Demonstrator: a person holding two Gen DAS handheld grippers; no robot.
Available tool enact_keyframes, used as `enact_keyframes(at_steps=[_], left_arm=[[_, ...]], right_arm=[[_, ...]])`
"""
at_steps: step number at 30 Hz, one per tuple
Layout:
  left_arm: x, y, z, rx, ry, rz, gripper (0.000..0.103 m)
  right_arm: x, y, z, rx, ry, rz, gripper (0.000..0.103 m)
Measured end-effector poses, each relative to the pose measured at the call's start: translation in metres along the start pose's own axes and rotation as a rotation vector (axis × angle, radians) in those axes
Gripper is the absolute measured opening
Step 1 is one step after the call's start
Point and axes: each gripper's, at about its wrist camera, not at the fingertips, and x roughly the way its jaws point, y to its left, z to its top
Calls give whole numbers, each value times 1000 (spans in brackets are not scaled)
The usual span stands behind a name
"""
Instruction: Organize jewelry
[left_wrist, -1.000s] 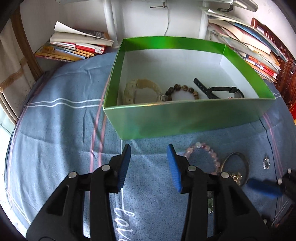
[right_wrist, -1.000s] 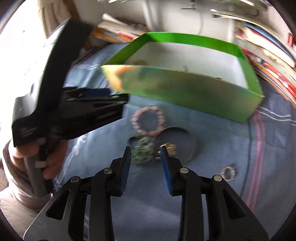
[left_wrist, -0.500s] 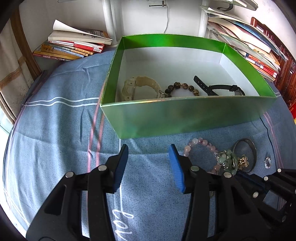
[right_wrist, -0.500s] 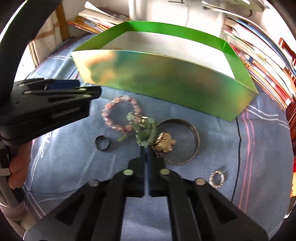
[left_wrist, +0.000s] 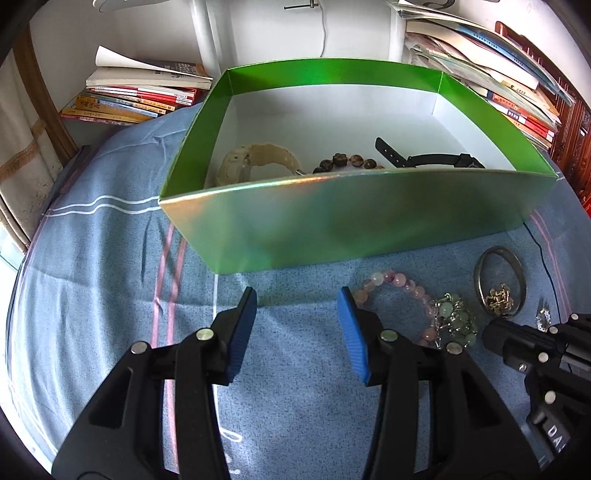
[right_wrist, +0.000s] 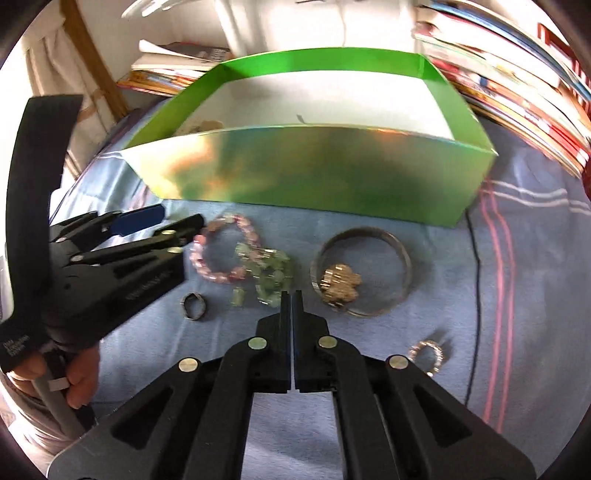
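Although the pale green bead bracelet with silver links (right_wrist: 271, 273) lay bunched on the blue cloth-covered table (right_wrist: 461, 295), its heap ran roughly from the box side toward the camera side, and its near end sat directly ahead of the right gripper (right_wrist: 291, 295). That gripper's fingers were pressed together with only a sliver between them, their tips touching or just at the green beads; whether a link was actually pinched could not be told. Overlapping the bracelet's far-left side lay the pink round-bead bracelet (right_wrist: 221, 251), so a lift would likely drag it. Just right of the heap sat the grey metal bangle (right_wrist: 369, 236) ringing a small gold charm (right_wrist: 340, 284), and a dark ring (right_wrist: 194, 306) lay to the left. Beyond them, toward the table's far edge, stood the glossy green cardboard box (left_wrist: 332, 221). The left gripper (left_wrist: 297, 328) hovered with its blue pads wide apart over bare cloth, left of the pile, so the right hand seemed nearer for the pick.
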Motion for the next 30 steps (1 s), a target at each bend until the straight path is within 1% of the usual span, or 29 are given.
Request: enact_keyframes(at_steps=[1,2,3,4,5,8,9,10,11,12,15,16,17,19,21,22,26,30], left_arm=[[0,1,0,-1,-4,-2,46],[1,1,0,-4,-11,-5,46],[1,2,0,-6,-17,-7,47],[2,3,0,-8,-24,-9,48],[2,3,0,-9,-30,-10,49],[3,9,-1,-30,-34,-30,51],[3,10,-1,-32,-37,-33,51],[4,10,-2,-31,-38,-33,51],[4,10,-2,-30,-40,-32,51],[4,10,-2,-30,-41,-32,51],[4,10,-3,-30,-43,-33,50],[3,9,-3,-30,-45,-34,47],[3,10,-4,-32,-48,-30,40],[1,11,-6,-43,-57,-1,31],[0,13,-6,-59,-59,11,26],[0,16,-7,-70,-58,13,22],[-1,24,-10,-109,-60,16,22],[-2,28,-9,-121,-60,3,24]], right_arm=[[1,4,1,-14,-5,0,4],[5,10,7,-32,-8,-3,15],[8,14,10,-49,-12,-14,21],[10,17,12,-56,-20,-31,40],[11,18,14,-58,-32,-47,43],[19,19,19,-72,-49,-90,43],[22,18,20,-73,-46,-94,40],[24,18,19,-75,-43,-96,28],[23,18,18,-82,-56,-123,19],[23,18,18,-86,-56,-132,18],[19,9,17,-64,-54,-118,17],[18,6,16,-57,-56,-116,16],[17,2,17,-41,-63,-105,16],[14,-6,17,-11,-74,-85,16],[10,-14,14,15,-89,-79,16],[9,-16,11,19,-92,-80,16],[9,-15,9,8,-110,-79,16],[6,-10,6,-17,-132,-61,16]])
